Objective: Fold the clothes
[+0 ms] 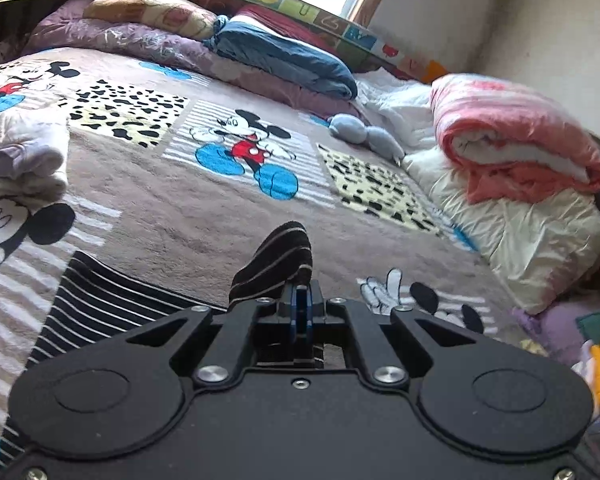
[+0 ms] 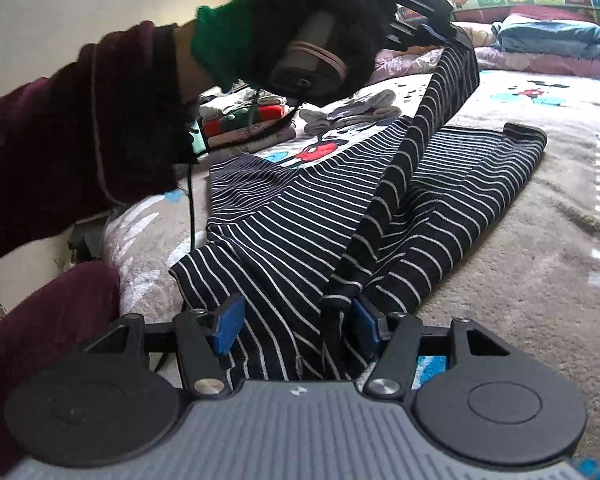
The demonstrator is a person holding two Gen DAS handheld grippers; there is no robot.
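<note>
Right hand-held gripper point(image 2: 296, 330) sits half open over one striped shirt point(image 2: 300, 216) on the bed point(image 2: 520, 280); left hand-held gripper point(image 1: 300, 300) pinches its raised corner (two folded piles point(image 2: 244, 120) behind).

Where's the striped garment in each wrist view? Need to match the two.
Left wrist: striped garment lower left, one end pinched in the shut left gripper at bottom centre.
Right wrist: striped garment fills the centre, lifted to the left gripper at top.
Shared landmark: folded blue quilt.
</note>
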